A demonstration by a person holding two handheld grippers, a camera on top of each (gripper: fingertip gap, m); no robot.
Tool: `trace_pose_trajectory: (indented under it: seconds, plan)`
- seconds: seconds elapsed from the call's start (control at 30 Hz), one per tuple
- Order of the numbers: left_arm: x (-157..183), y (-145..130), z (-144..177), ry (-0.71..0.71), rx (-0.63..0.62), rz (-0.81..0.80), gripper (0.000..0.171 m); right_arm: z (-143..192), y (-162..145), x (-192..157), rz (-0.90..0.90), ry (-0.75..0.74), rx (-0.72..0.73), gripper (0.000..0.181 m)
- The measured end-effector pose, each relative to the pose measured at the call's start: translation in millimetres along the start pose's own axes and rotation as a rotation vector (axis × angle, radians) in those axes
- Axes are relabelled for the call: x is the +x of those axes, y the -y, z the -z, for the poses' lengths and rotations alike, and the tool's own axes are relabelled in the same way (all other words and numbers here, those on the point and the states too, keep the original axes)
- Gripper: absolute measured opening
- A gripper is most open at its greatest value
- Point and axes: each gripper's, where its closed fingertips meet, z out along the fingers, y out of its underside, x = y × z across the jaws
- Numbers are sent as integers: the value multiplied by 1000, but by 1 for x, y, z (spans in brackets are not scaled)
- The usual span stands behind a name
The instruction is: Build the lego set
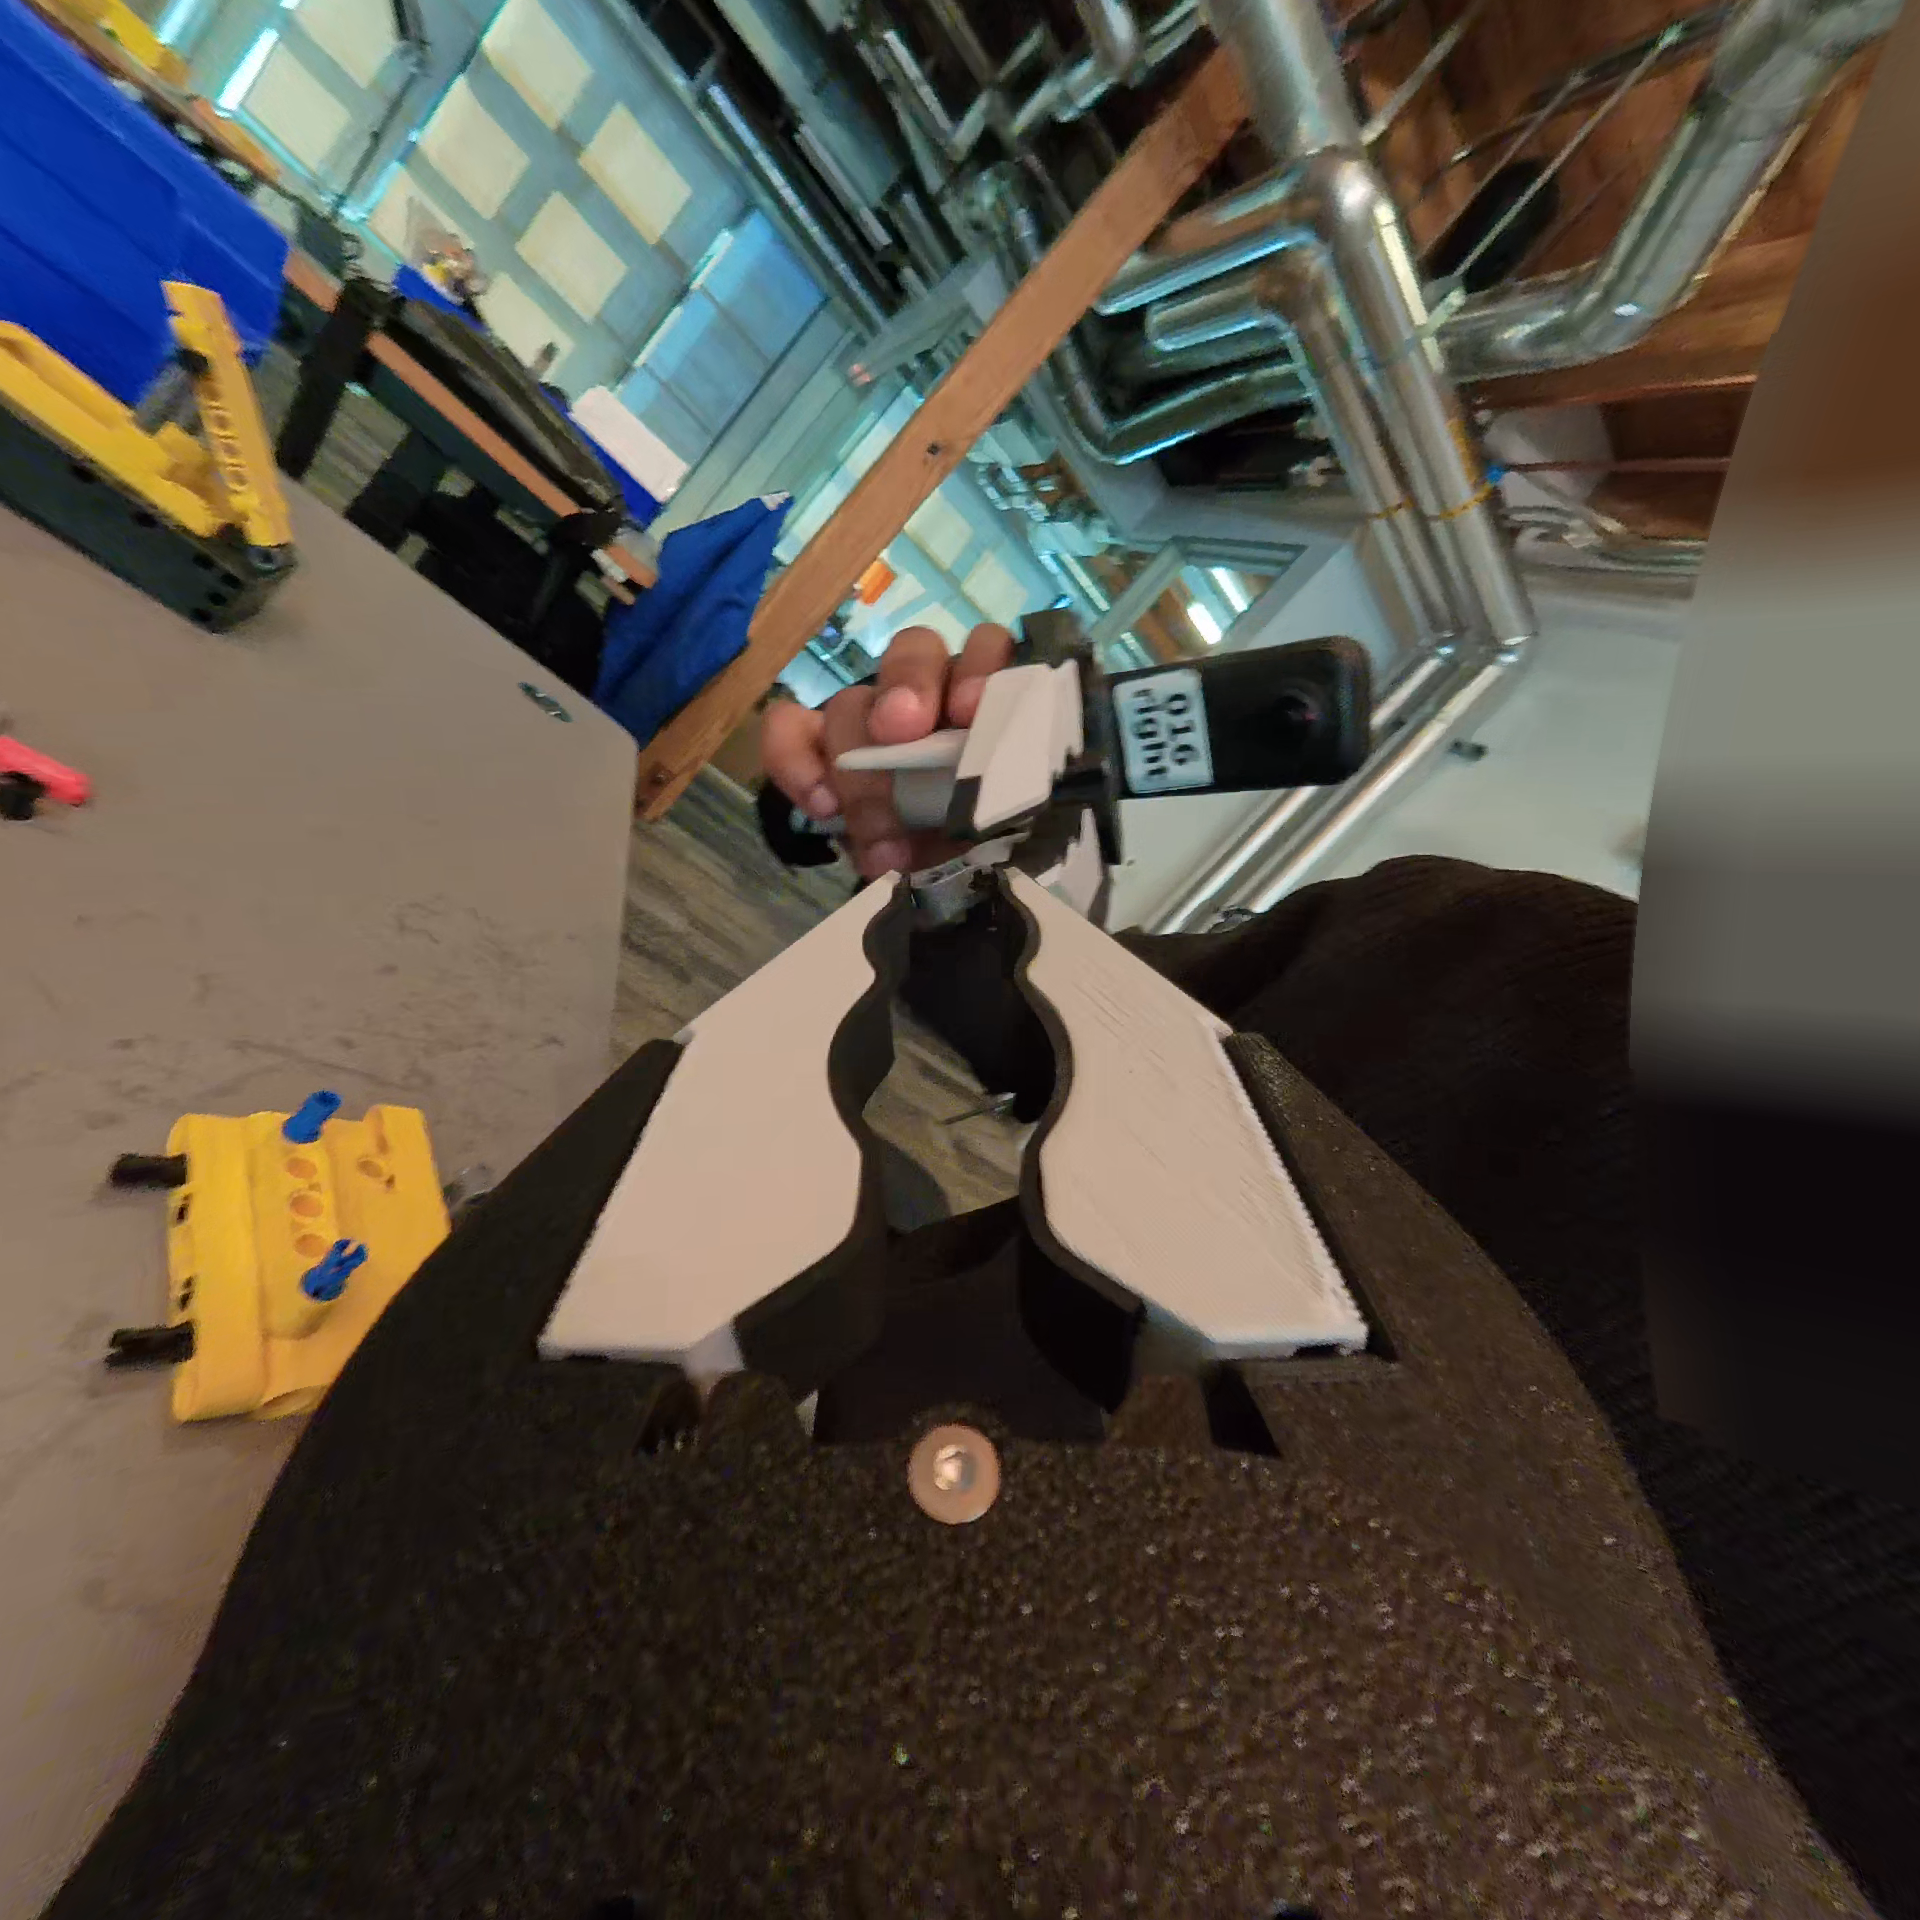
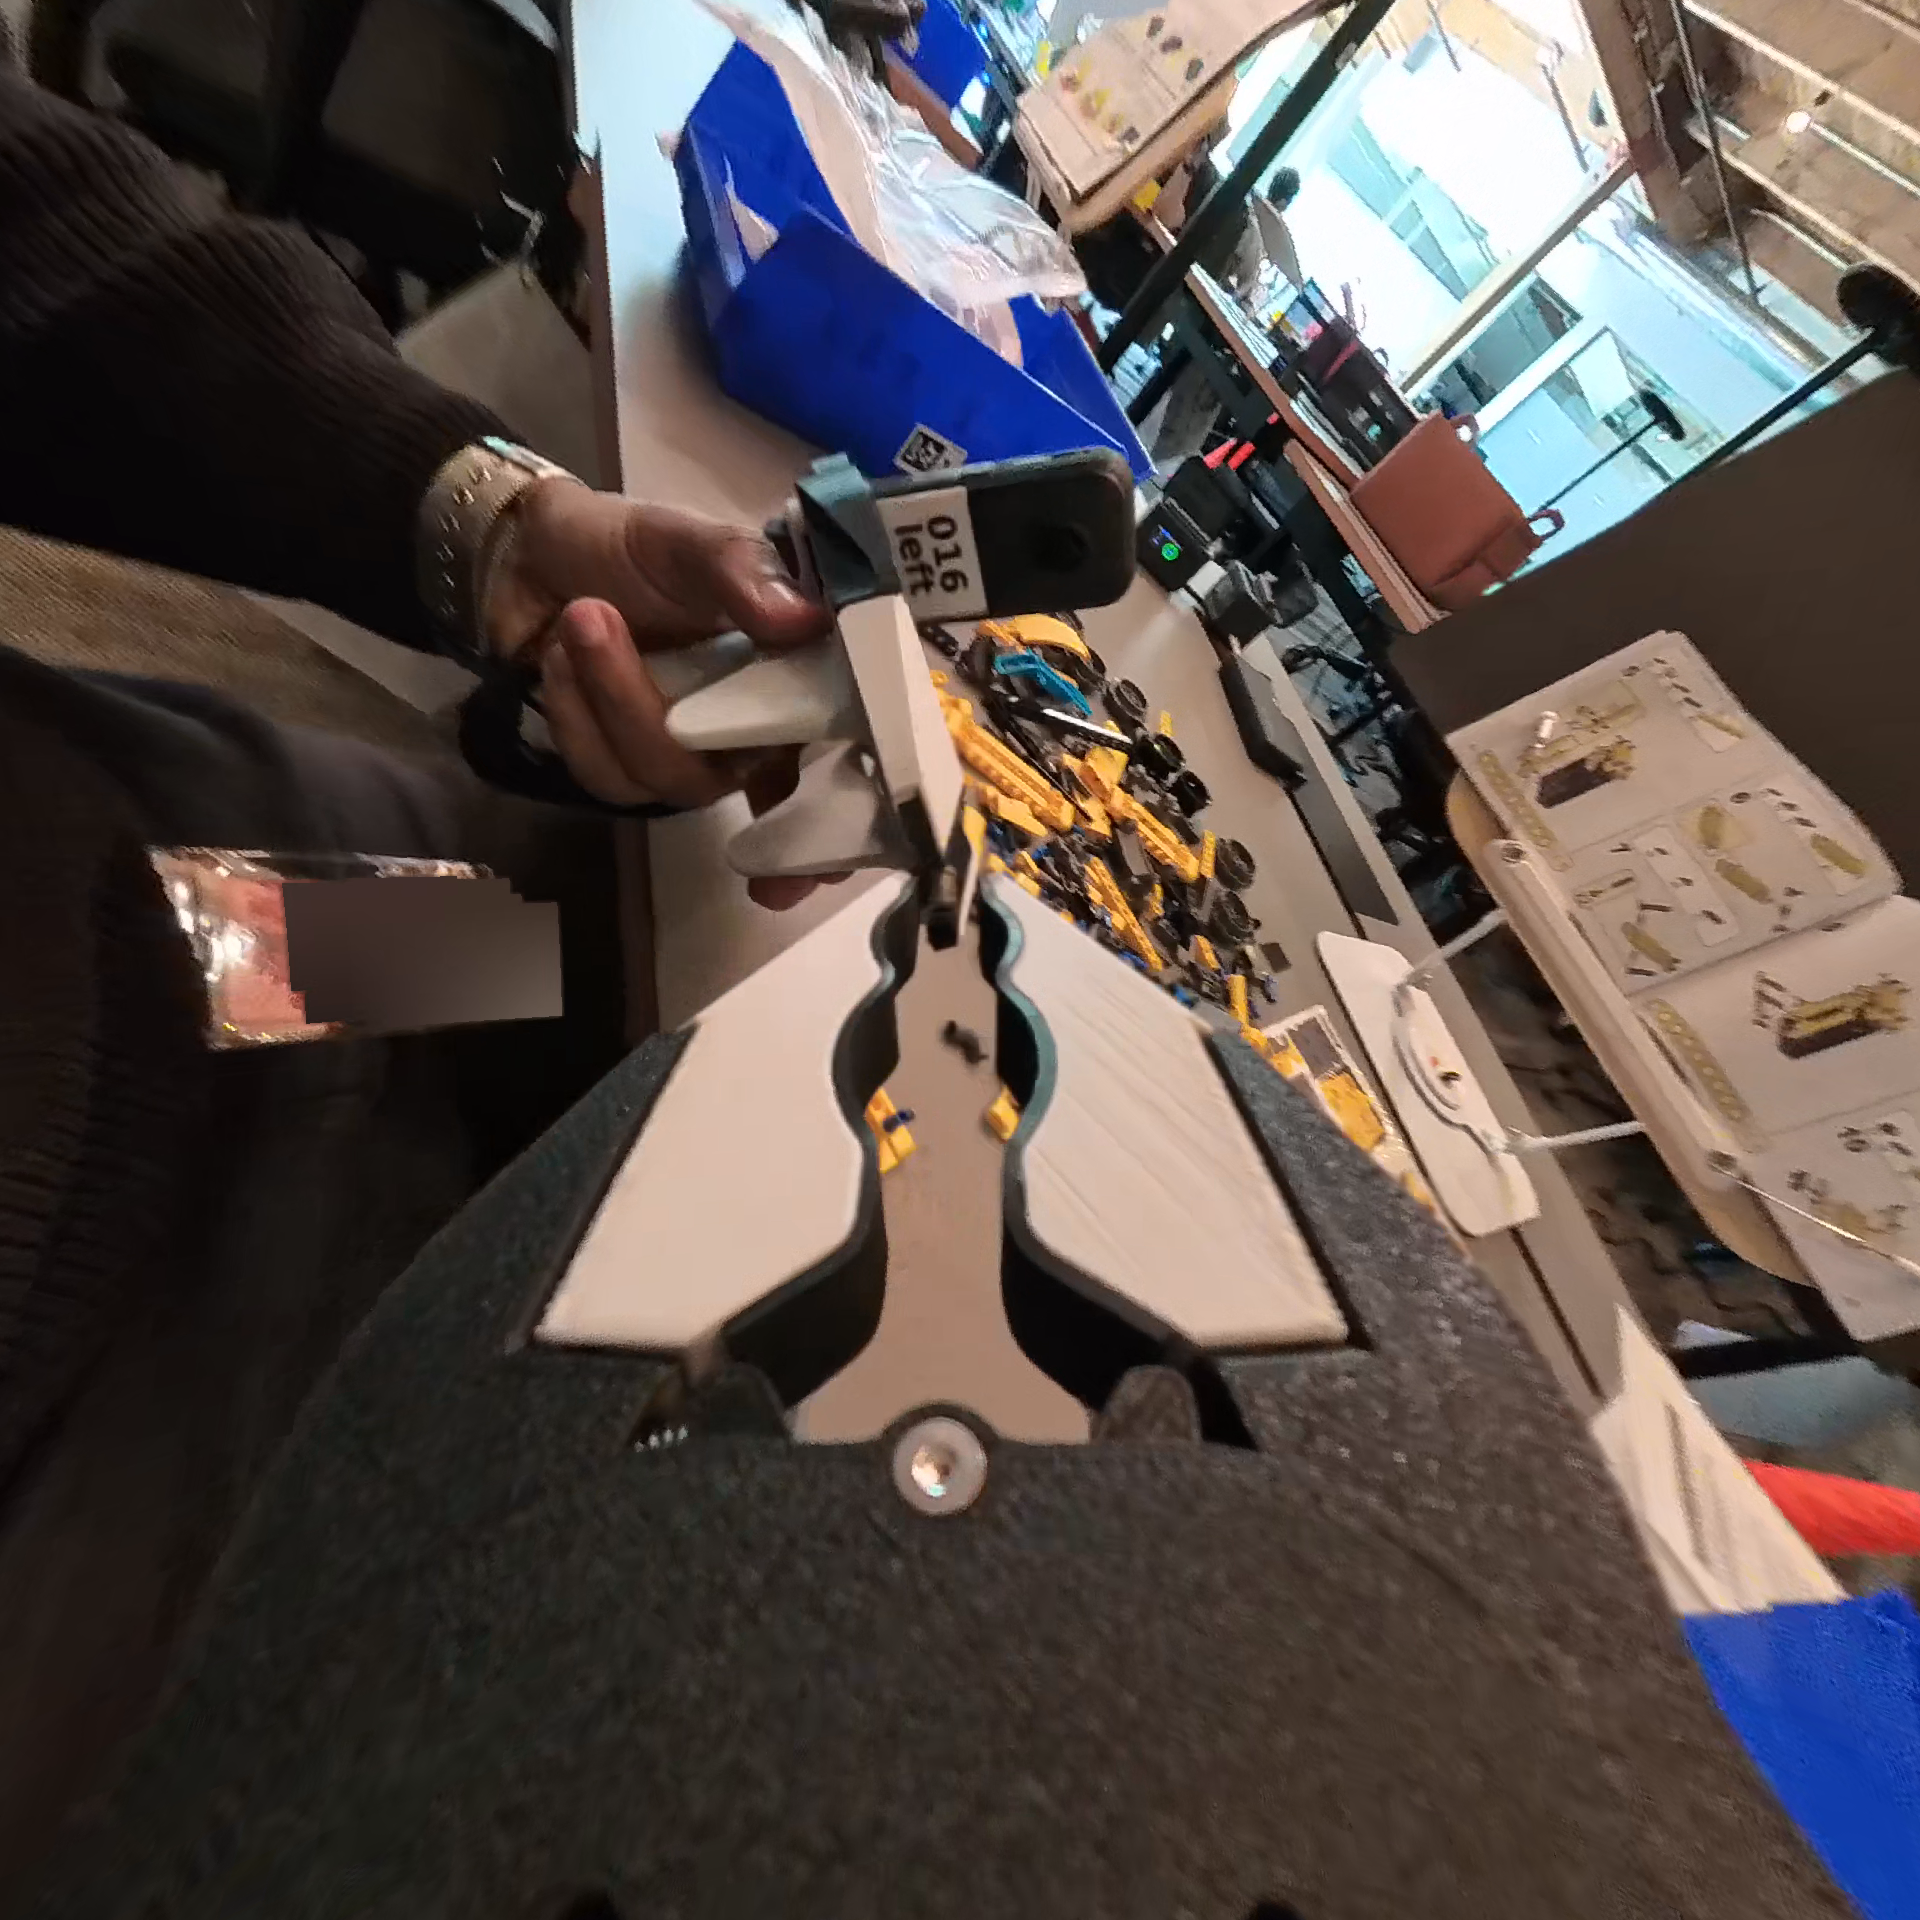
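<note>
The left claw (image 1: 951, 896) and the right claw (image 2: 948, 909) meet tip to tip in the air, off the near edge of the table (image 1: 312, 883). The right claw is clenched on a small dark piece (image 2: 940, 920), which sits right between its tips. The left claw's tips are drawn in almost together around the same spot, where something small and greyish shows. Whether it grips that piece or only touches the other claw, I cannot tell.

The right hand (image 1: 873, 748) holds its tool beyond the table edge. The left hand (image 2: 623, 644) squeezes its tool's trigger just off the table.

On the table near its edge lies a yellow block (image 1: 296, 1257) with blue pins (image 1: 335, 1270) standing in it and black pins at its side. Farther in on the table are a yellow-and-black assembly (image 1: 125, 468) and a red part (image 1: 42, 779). Also on the table are a heap of bricks (image 2: 1101, 790) and a blue bin (image 2: 862, 312). A booklet (image 2: 1683, 883) lies open beyond the heap.
</note>
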Motion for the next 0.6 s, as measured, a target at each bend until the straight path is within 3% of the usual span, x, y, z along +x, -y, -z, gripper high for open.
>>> trace_pose_trajectory:
  seconds: [0.37,0.47,0.6]
  plan:
    - [-11,-11,-5,154,-100,-158,16,-1,-17,-10,113,51,-180,8]
    - [-26,-9,7,326,-168,-310,17,-3,-34,-9,87,82,-261,8]
    - [-57,-12,46,662,-423,-649,33,-8,-73,-19,40,151,-390,8]
